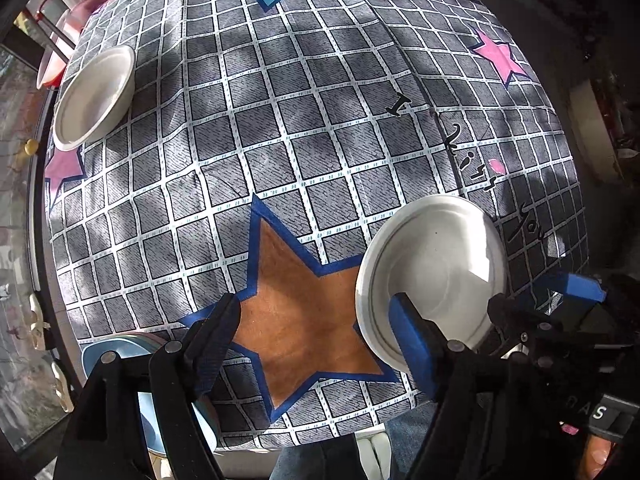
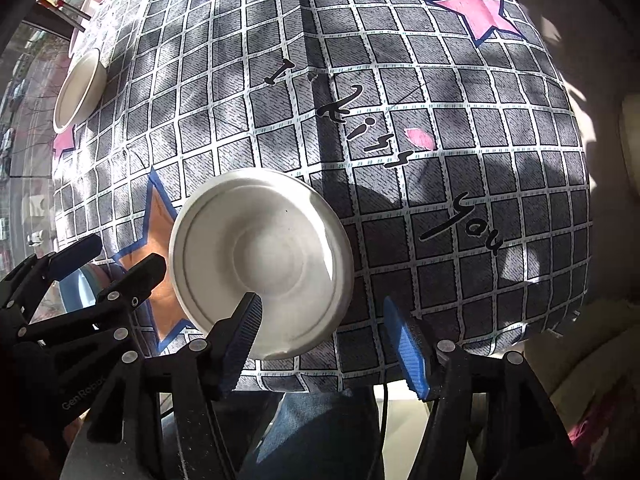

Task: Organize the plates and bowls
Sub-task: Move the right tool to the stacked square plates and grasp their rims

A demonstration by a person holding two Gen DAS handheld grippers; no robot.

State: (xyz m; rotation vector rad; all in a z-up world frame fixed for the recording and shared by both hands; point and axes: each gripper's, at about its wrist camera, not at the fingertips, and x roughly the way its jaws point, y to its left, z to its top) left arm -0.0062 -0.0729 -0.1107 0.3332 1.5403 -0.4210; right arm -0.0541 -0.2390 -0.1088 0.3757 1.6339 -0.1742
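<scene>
Both tongs are standing open and empty: the left gripper (image 1: pixel 316 340) is hovering over the brown star (image 1: pixel 304 300), the right gripper (image 2: pixel 320 328) just beside the near white plate (image 2: pixel 262 262) at the table's front edge. A second white plate (image 1: pixel 94 98) is lying well apart, far left. A careless nudge risks sliding the near plate off the checked tablecloth (image 2: pixel 400 160).

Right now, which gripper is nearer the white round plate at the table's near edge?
Right. The right gripper is open at the white round plate, one finger overlapping its near rim. The left gripper is open over the orange star, left of the plate.
</scene>
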